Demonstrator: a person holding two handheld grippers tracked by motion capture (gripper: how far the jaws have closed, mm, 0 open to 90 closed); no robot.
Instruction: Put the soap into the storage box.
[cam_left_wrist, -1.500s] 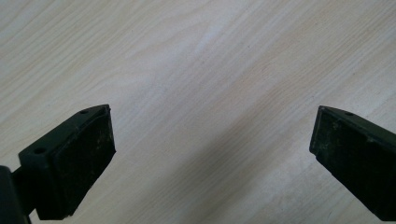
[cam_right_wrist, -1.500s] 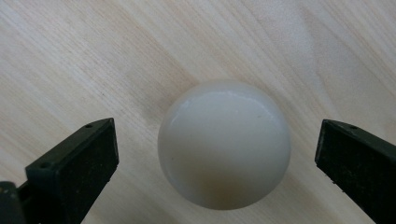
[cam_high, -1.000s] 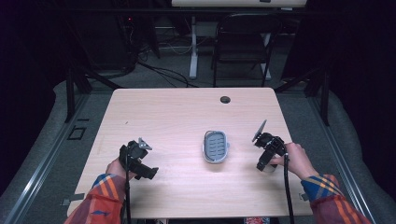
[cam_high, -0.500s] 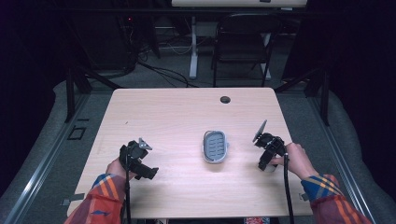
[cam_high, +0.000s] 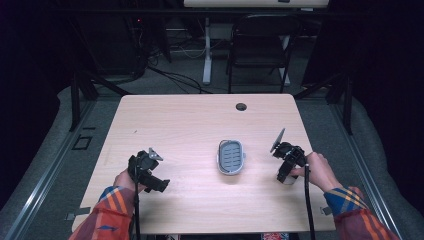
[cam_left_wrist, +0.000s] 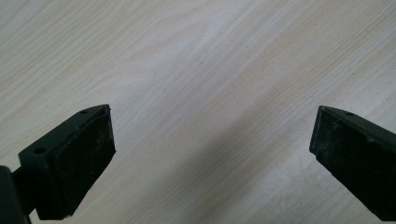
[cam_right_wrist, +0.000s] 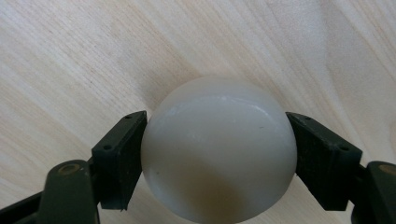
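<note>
Since the earlier frame, both hands sit in the same places, and the right gripper's jaws have just been closing with a white ball between them. Seen from above, the right gripper (cam_high: 285, 176) rests at the right side of the pale wooden surface (cam_high: 190, 120), held by the person's right hand (cam_high: 317, 170). In the right gripper view, the white ball (cam_right_wrist: 218, 149) is smooth and glossy, clamped from both sides by the black pads, low over the wood. The left gripper (cam_left_wrist: 212, 154) is at the left side of the surface, held in the left hand (cam_high: 122, 179), its jaws standing wide apart over bare wood with nothing between them. A grey oval dish (cam_high: 231, 156) with a ribbed inside lies on the surface between the two grippers, nearer the right one but apart from both. A small dark round hole (cam_high: 241, 106) marks the far edge of the surface.
</note>
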